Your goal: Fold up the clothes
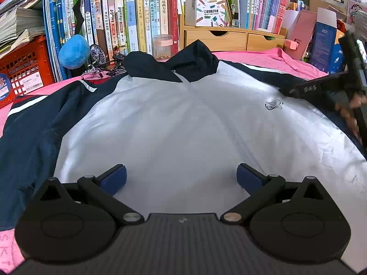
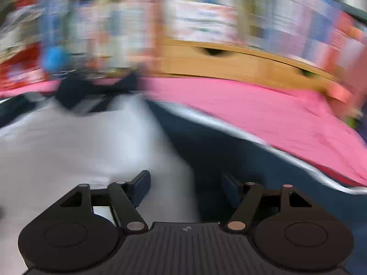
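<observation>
- Left wrist view: the jacket, white in the body with navy sleeves and collar, lies spread face up on the pink cloth that covers the desk, collar toward the row of books and the wooden drawer unit.
- The left tool hangs low over the jacket's hem with its blue pads wide apart; nothing lies between them, only bare white fabric below.
- At the right edge, over the jacket's far sleeve, the right tool shows dark and blurred, with a person's fingers on its grip.
- Right wrist view: everything is smeared by motion. The right tool is released, jaws apart and empty, above the seam where the white body meets the navy sleeve, which runs out across the pink cloth.
- Judgement: the garment looks flattened and no fold has been made yet, so the folding proper is about to start.
- The next move likely calls for each tool to pinch a sleeve or side edge and carry it inward over the white body, keeping the fabric flat.
</observation>
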`<act>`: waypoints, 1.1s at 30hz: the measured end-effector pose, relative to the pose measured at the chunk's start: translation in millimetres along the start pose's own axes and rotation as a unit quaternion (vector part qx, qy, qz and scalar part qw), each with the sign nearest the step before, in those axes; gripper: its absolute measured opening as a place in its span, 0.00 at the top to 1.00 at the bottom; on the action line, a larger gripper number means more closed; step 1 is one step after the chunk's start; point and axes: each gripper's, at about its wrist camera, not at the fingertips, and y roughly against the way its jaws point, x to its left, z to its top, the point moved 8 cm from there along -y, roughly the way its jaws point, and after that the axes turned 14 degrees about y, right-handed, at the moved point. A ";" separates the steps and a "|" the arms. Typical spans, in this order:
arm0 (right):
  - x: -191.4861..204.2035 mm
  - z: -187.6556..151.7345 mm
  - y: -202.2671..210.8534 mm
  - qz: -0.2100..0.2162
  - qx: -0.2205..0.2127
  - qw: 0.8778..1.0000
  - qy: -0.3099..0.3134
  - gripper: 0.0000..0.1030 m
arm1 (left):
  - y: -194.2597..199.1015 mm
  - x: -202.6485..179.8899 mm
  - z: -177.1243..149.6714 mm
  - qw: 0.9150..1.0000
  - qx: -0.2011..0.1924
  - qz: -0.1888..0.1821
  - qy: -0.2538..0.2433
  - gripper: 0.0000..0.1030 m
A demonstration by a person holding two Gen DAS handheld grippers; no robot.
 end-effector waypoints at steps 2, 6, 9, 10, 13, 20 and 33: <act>-53.5 -20.0 -4.1 -0.183 0.050 0.982 0.020 0.24 | 0.1 0.8 0.4 1.000 0.000 0.001 0.000 0.00; -67.0 -29.6 31.0 -0.206 0.039 0.978 0.011 0.29 | 0.0 1.0 0.8 1.000 0.000 0.003 0.003 0.00; -14.8 -23.3 81.7 -0.017 -0.055 0.998 -0.035 0.24 | 0.5 1.6 1.3 1.000 -0.001 0.004 0.005 0.00; 7.6 -21.7 98.2 0.038 -0.078 0.996 -0.036 0.23 | 1.0 2.1 1.4 1.000 -0.001 0.007 0.007 0.00; 75.6 -30.0 137.4 0.158 -0.109 0.981 0.004 0.23 | 10.5 5.4 -4.1 1.000 -0.004 0.018 0.009 0.00; 43.9 -110.5 136.1 0.047 -0.037 0.998 0.016 0.12 | 71.1 37.6 -42.8 0.999 -0.018 0.025 -0.018 0.00; 163.5 -98.8 278.3 0.111 -0.215 0.970 0.012 0.17 | 105.4 23.6 -64.4 0.999 -0.041 0.031 -0.009 0.00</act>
